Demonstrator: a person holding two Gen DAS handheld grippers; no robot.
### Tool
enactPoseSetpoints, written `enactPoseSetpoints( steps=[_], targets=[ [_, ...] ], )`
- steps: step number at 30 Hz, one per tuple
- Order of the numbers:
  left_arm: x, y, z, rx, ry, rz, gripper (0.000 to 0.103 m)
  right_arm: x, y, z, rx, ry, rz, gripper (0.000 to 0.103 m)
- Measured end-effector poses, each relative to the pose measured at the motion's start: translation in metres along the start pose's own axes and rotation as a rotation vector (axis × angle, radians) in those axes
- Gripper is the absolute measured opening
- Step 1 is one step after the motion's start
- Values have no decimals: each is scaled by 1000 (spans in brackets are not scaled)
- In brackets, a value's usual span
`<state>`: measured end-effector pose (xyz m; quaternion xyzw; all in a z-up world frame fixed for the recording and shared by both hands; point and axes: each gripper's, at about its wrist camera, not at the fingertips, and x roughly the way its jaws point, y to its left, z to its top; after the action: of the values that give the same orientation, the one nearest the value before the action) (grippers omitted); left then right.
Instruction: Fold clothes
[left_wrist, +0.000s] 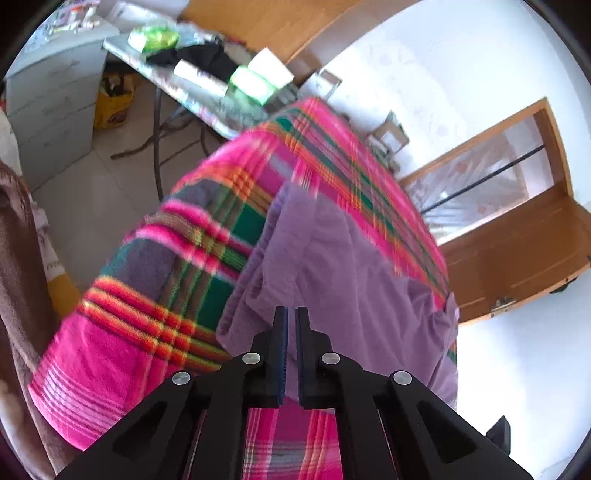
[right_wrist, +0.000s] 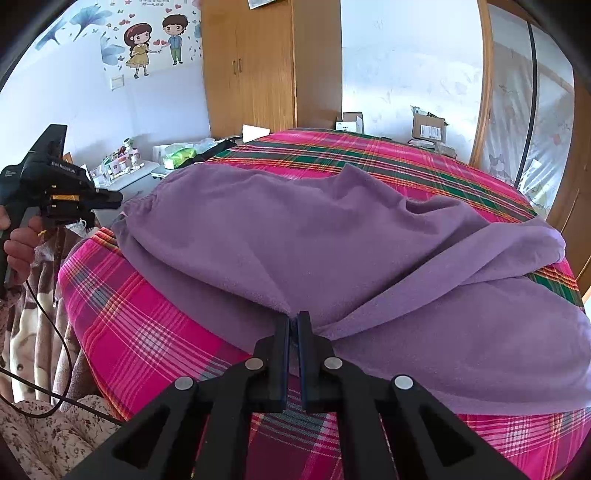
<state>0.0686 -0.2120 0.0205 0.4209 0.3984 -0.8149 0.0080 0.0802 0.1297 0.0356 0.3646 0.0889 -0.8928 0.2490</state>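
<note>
1. A soft purple fleece garment (right_wrist: 314, 236) lies crumpled on the pink plaid bedspread (right_wrist: 147, 332), filling the frame's centre.
2. The right gripper (right_wrist: 293, 317) pinches the garment's near edge at lower centre.
3. The left gripper (left_wrist: 292, 314) is closed, with no cloth visibly between its fingers, above the garment.

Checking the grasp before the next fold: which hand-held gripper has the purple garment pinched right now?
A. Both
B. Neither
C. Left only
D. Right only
D. The right hand-held gripper is shut on a gathered edge of the purple garment, while the left hand-held gripper is held in the air off the side of the plaid bed cover, with no fabric in it.
</note>
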Motion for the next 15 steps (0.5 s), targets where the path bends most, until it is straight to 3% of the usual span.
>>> enactPoseSetpoints(
  steps=[3,6,9,14,15],
  targets=[
    [9,6,1,-48,18,22,26,1,-1,0,6,-1,2,4],
    [13,12,5,-98,10,1,29,0,-1,-1,12,-2,5,4],
    [16,13,10,-122,9,-21,39,2,-2,-2,12,3,6,4],
    [18,13,13,-150,-8,-17,36,3,-2,-2,16,7,6,4],
    [15,12,12,-140,-16,-14,26,3,-2,-2,17,7,6,4]
  ],
)
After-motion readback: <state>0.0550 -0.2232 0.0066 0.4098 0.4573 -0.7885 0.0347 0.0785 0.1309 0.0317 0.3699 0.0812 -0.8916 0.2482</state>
